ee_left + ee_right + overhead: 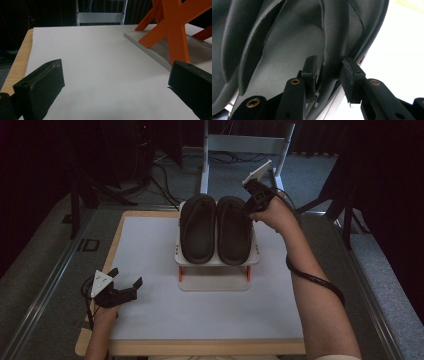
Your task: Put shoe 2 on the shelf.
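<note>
Letting go of the right-hand sandal (233,232) is judged to be the step in hand: 2 black sandals are seen lying side by side on the top shelf of a small white rack (214,284), and the right gripper (248,212) is held at the far end of that sandal. In the right gripper view the sandal's strap (332,37) is seen between the 2 jaws of the right gripper (329,62); the pads stand just beside it on either side and no squeeze is seen, so the jaws are read as slackened rather than clenched. The other sandal (197,227) lies beyond the gripper's far jaw, touching its partner.

A wider opening and a straight withdrawal back off the strap are called for next, so that the sandal is not dragged off the shelf.

The right forearm is stretched forward along the rack's side, the wrist bent inward and the gripper tipped down. The left gripper (126,276) is held low over the white table sheet (150,245), jaws spread wide with nothing between them, the rack's orange legs (175,32) ahead of its right jaw.
</note>
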